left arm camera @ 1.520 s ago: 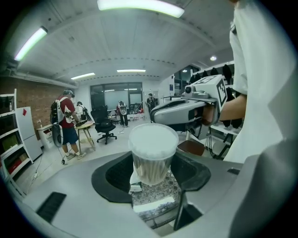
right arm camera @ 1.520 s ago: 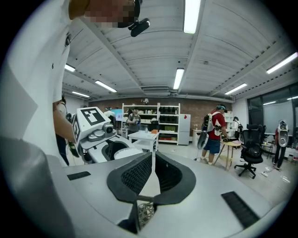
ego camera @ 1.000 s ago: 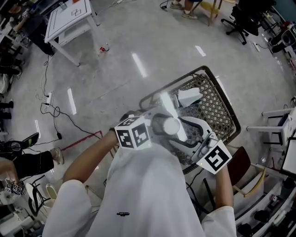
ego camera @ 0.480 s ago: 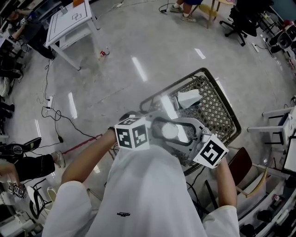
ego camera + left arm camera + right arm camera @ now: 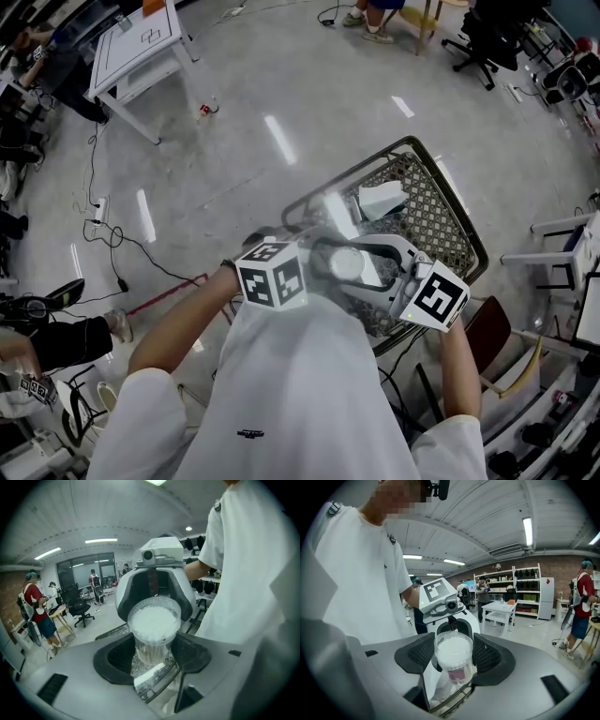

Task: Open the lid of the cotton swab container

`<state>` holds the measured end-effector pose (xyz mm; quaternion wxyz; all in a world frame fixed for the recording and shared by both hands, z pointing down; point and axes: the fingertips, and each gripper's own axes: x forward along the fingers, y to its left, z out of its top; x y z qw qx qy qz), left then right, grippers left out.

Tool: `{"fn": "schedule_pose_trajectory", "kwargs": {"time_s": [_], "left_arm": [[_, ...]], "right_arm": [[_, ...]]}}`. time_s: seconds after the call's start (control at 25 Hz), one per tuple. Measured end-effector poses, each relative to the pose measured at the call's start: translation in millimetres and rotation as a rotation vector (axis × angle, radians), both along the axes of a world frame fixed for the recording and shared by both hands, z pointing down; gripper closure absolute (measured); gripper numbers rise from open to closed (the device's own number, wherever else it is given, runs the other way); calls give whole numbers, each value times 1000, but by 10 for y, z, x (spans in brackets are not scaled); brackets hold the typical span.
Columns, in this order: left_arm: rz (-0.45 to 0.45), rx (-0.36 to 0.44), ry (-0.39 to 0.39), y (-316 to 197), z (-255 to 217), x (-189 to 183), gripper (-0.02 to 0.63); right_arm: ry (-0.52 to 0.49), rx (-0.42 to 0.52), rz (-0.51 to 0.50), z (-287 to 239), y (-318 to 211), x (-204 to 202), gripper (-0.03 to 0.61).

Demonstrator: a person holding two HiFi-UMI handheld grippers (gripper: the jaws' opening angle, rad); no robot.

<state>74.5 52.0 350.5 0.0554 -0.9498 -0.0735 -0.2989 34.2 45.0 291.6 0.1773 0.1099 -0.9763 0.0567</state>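
Observation:
The clear cotton swab container (image 5: pixel 345 265) is held upright in the air, close to my chest, with white swab tips showing through its top. My left gripper (image 5: pixel 152 657) has its jaws on either side of the container's (image 5: pixel 154 627) lower body; they have just been closing and hold it. From the opposite side my right gripper (image 5: pixel 453 663) has its meshed pads (image 5: pixel 423 654) against the container (image 5: pixel 453 652), near its upper part. The clear lid sits on the container. The two grippers (image 5: pixel 330 269) (image 5: pixel 373 274) face each other.
A wire shopping cart (image 5: pixel 450 202) stands right below and ahead, with a white packet (image 5: pixel 382 199) in its basket. A white table (image 5: pixel 141 42) stands at the far left, with cables (image 5: pixel 112 225) on the floor. Office chairs (image 5: pixel 492 37) and other people are further off.
My right gripper has come up and in from the lower right, and its jaws now sit around the container. The left gripper and the container have stayed about where they were.

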Motion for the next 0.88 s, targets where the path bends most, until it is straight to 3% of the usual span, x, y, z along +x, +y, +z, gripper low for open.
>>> {"fn": "schedule_pose_trajectory", "kwargs": {"time_s": [0.36, 0.48, 0.64, 0.88], "left_arm": [[-21, -45, 3, -80, 84, -44, 379], [-35, -68, 18, -46, 101, -40, 379], [-67, -85, 37, -59, 99, -25, 379], [-147, -119, 67, -176, 57, -112, 379]], "right_arm": [[-107, 91, 172, -369, -384, 80, 334], [-107, 139, 261, -369, -554, 152, 377], [-108, 183, 320, -322, -702, 235, 383], [-53, 160, 401, -191, -818, 262, 405]]}}
